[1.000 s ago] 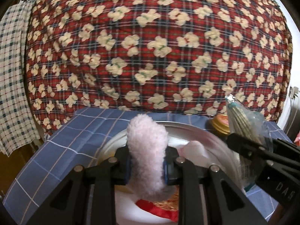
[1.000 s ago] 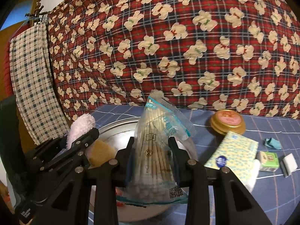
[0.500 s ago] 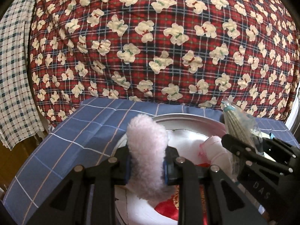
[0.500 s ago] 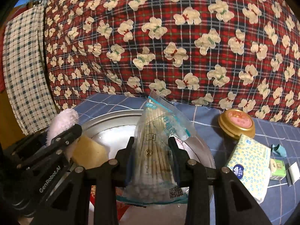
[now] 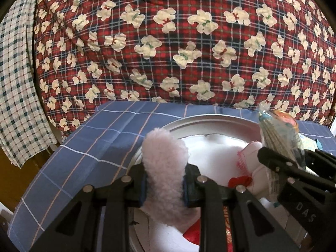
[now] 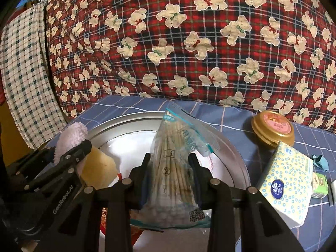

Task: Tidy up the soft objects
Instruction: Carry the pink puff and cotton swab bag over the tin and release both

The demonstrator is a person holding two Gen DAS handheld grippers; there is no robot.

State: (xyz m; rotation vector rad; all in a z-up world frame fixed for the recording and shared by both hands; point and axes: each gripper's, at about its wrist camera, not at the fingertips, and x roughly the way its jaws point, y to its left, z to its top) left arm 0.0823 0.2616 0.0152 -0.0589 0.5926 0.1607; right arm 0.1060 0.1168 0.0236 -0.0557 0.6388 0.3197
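Over the basin (image 5: 189,124), both grippers have sunk closer; fingers still clamp pink puff (image 5: 164,168) and swab bag (image 6: 176,159).

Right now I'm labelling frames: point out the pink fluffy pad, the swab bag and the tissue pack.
pink fluffy pad (image 5: 164,163), left wrist view, its middle between the jaws
swab bag (image 6: 174,168), right wrist view, its clear front
tissue pack (image 6: 287,184), right wrist view, its dotted top face

Pink fleecy puff (image 5: 164,168): upright, above the basin's (image 6: 235,157) left side. Clear swab bag (image 6: 174,168): upright, over the basin's middle. Inside the basin: yellow sponge (image 6: 98,168), white cloth with red trim (image 5: 252,168).
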